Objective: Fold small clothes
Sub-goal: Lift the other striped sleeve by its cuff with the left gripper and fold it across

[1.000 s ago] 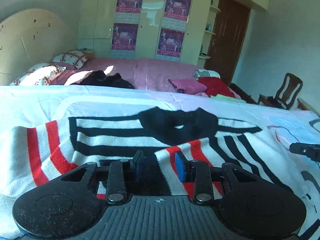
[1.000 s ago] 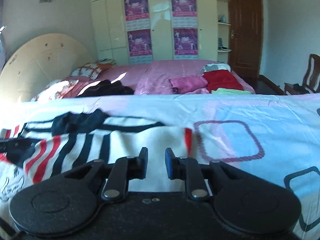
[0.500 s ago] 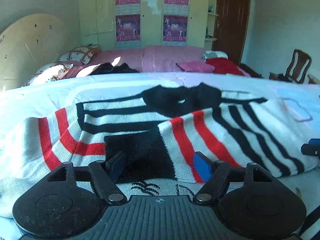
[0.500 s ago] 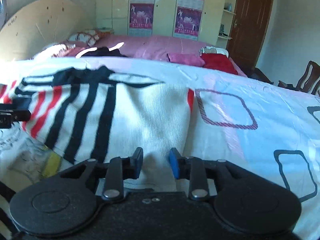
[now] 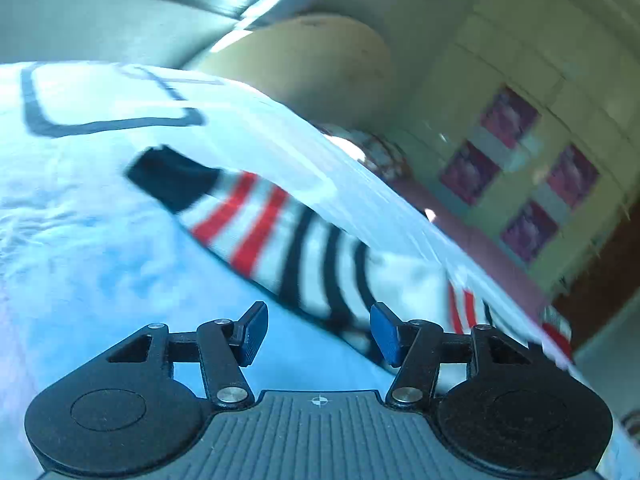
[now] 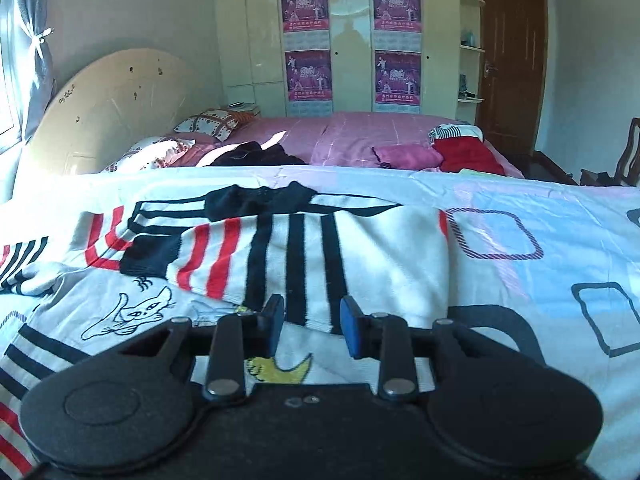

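a: where's the striped sweater (image 6: pixel 304 248) lying?

b: flat on the patterned bedsheet (image 6: pixel 540 216), one sleeve folded across the body. in the right wrist view its white hem edge sits just ahead of the right gripper (image 6: pixel 311 326), a little beyond the tips.

a: is that gripper holding it?

b: no. the jaws stand partly apart with nothing pinched. through the gap you see the sheet and a black stripe of the knit beyond.

a: and the left gripper (image 5: pixel 318 333)?

b: its view is tilted and blurred. the jaws are well apart and closing, with only bare blue sheet and the sweater's edge seen between them. the sweater (image 5: pixel 280 236) runs diagonally ahead of it, black cuff (image 5: pixel 172 178) toward the upper left, red bands next, then black stripes. the right-hand pad (image 5: pixel 386 334) is near the knit, but i can't tell whether it touches.

a: anything else around?

b: a cat drawing (image 6: pixel 136 314) and a yellow moon print (image 6: pixel 280 368) on the cloth just left of the right gripper. behind, a second bed with a pink cover (image 6: pixel 340 136), dark clothes (image 6: pixel 256 154), a red garment (image 6: pixel 468 156), pillows (image 6: pixel 212 124), a rounded headboard (image 6: pixel 116 108), a wardrobe with posters (image 6: pixel 306 42), a brown door (image 6: pixel 512 64).

a: anything blocking?

b: nothing lies between either gripper and the sweater.
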`<control>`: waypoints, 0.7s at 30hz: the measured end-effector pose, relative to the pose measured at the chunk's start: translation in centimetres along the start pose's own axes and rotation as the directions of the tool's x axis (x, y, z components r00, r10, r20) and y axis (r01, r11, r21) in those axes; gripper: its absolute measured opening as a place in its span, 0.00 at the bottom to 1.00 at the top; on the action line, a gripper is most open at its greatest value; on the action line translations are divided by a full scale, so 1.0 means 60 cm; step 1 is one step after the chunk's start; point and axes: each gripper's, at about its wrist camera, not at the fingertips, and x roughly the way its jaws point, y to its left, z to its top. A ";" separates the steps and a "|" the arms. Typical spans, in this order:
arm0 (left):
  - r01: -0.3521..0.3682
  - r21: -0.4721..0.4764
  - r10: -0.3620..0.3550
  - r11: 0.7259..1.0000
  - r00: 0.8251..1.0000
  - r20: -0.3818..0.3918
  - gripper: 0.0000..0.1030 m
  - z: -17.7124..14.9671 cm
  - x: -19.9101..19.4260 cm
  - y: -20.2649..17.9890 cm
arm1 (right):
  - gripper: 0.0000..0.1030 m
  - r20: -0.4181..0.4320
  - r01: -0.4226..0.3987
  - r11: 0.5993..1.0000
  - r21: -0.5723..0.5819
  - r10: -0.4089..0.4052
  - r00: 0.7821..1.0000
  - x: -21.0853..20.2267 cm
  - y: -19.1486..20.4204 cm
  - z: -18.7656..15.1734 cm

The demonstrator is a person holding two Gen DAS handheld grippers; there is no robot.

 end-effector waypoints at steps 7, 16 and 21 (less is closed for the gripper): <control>-0.001 -0.294 -0.002 0.956 1.000 -0.010 0.51 0.093 0.101 0.168 | 0.32 -0.017 0.004 0.998 -0.058 -0.005 1.000 0.022 0.093 0.013; 0.103 -0.300 -0.110 0.948 0.994 -0.005 0.30 0.129 0.203 0.195 | 0.36 -0.025 0.030 0.995 -0.092 -0.033 0.999 0.048 0.165 0.023; 0.097 -0.245 -0.094 0.965 0.995 0.025 0.15 0.136 0.217 0.189 | 0.37 -0.043 0.039 0.996 -0.074 -0.042 0.998 0.059 0.169 0.019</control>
